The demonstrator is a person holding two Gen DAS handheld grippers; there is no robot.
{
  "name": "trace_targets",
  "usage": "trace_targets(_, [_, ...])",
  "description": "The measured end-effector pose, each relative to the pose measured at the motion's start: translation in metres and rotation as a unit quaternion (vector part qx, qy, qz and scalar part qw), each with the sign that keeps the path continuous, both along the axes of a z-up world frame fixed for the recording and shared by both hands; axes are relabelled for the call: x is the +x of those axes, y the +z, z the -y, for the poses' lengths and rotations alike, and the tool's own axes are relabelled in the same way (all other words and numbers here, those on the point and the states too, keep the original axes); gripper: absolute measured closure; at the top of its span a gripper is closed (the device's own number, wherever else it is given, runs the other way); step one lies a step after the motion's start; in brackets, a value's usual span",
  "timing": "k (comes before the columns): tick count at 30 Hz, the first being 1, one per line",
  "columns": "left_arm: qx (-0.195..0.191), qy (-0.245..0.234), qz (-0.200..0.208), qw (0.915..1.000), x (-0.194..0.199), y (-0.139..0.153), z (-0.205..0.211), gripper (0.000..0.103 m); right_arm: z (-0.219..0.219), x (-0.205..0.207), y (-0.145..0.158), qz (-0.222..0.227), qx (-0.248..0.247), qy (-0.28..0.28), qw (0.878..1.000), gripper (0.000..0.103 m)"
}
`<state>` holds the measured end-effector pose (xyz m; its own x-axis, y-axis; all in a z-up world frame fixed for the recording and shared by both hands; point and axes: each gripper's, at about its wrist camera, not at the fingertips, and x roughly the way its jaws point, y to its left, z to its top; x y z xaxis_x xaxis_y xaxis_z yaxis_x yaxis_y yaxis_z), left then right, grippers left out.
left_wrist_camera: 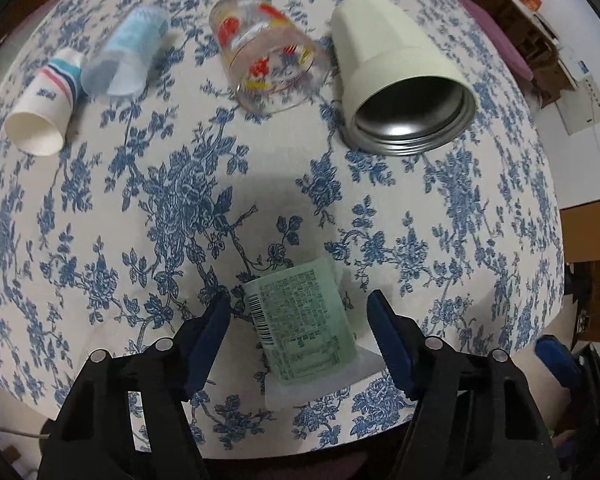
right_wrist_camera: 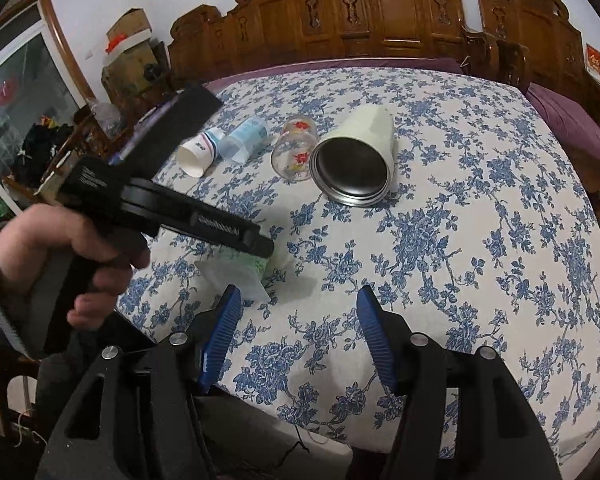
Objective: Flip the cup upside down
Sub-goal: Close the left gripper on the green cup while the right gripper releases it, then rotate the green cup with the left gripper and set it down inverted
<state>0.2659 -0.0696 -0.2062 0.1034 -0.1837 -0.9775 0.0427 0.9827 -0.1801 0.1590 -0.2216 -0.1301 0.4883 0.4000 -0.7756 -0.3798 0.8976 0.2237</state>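
The left tool point(left_wrist_camera: 298, 308) is spread wide, its blue pads on either side of the pale green plastic cup with a printed label point(left_wrist_camera: 304, 324) without touching it. This cup lies on its side near the front edge of the blue floral cloth-covered surface point(left_wrist_camera: 440, 208). The right tool point(right_wrist_camera: 298, 300) is likewise wide apart and holds nothing. Farther back, a cream steel-lined tumbler point(left_wrist_camera: 400, 76), a flower-printed clear glass point(left_wrist_camera: 270, 58), a translucent blue cup point(left_wrist_camera: 128, 56) and a striped white paper cup point(left_wrist_camera: 44, 108) lie on their sides in a row.
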Motion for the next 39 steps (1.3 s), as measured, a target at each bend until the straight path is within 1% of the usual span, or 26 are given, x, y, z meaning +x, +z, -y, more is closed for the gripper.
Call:
trace_targets(4, [-0.011, 0.009, -0.017, 0.9998, 0.001, -0.009, -0.004, 0.045, 0.005, 0.002, 0.004, 0.002, 0.008, -0.007, 1.000, 0.040])
trace_targets(5, [-0.011, 0.008, -0.018, 0.9997, 0.001, -0.011, -0.004, 0.051, 0.006, 0.002, 0.004, 0.001, 0.009, -0.008, 1.000, 0.040])
trace_targets(6, [-0.011, 0.007, -0.018, 0.9997, 0.000, -0.012, -0.004, 0.054, 0.006, 0.002, 0.004, 0.001, 0.009, -0.008, 1.000, 0.040])
trace_targets(7, [-0.012, 0.005, -0.010, 0.9999, -0.001, -0.010, -0.004, 0.059, 0.007, 0.002, 0.003, 0.000, 0.010, -0.009, 1.000, 0.039])
trace_targets(8, [-0.010, 0.003, -0.004, 0.9999, -0.001, -0.009, -0.002, 0.059, 0.007, 0.002, 0.003, -0.001, 0.010, -0.008, 1.000, 0.039])
trace_targets(10, [-0.005, -0.002, 0.025, 0.9997, -0.003, -0.001, -0.001, 0.059, 0.007, 0.002, 0.002, -0.001, 0.008, -0.009, 1.000, 0.039])
trace_targets(12, [-0.006, -0.005, 0.045, 0.9990, -0.003, 0.003, 0.000, 0.059, 0.007, 0.003, 0.001, -0.002, 0.007, -0.009, 1.000, 0.039])
trace_targets(14, [-0.015, -0.007, 0.076, 0.9969, -0.003, 0.011, -0.003, 0.059, 0.008, 0.004, -0.001, -0.004, 0.007, -0.011, 1.000, 0.039])
trace_targets(15, [-0.016, -0.010, 0.097, 0.9951, -0.004, 0.015, -0.004, 0.059, 0.009, 0.005, -0.002, -0.004, 0.005, -0.012, 1.000, 0.039])
trace_targets(17, [0.005, -0.017, 0.129, 0.9915, -0.004, 0.019, -0.003, 0.059, 0.011, 0.006, -0.003, -0.006, 0.004, -0.016, 1.000, 0.039])
trace_targets(21, [0.021, -0.029, 0.177, 0.9836, 0.007, 0.023, -0.001, 0.059, 0.014, 0.008, -0.006, -0.007, 0.003, -0.024, 1.000, 0.039])
trace_targets(25, [0.035, -0.033, 0.239, 0.9698, 0.016, 0.025, 0.003, 0.059, 0.014, 0.008, -0.006, -0.003, -0.002, -0.024, 1.000, 0.039])
trace_targets(27, [0.045, -0.032, 0.269, 0.9615, 0.017, 0.024, 0.005, 0.059, 0.014, 0.008, -0.005, 0.000, -0.004, -0.024, 1.000, 0.039])
trace_targets(30, [0.068, -0.040, 0.299, 0.9511, 0.014, 0.017, 0.010, 0.059, 0.013, 0.009, -0.005, 0.000, -0.003, -0.024, 1.000, 0.039])
trace_targets(32, [0.077, -0.043, 0.308, 0.9472, 0.010, 0.012, 0.011, 0.059, 0.012, 0.009, -0.005, -0.001, -0.002, -0.022, 1.000, 0.039])
trace_targets(34, [0.077, -0.039, 0.311, 0.9465, 0.005, 0.007, 0.009, 0.059, 0.010, 0.008, -0.005, 0.001, -0.003, -0.019, 1.000, 0.039])
trace_targets(39, [0.098, -0.046, 0.343, 0.9331, -0.013, 0.007, 0.011, 0.059, 0.007, 0.006, -0.005, 0.005, -0.007, -0.015, 1.000, 0.039])
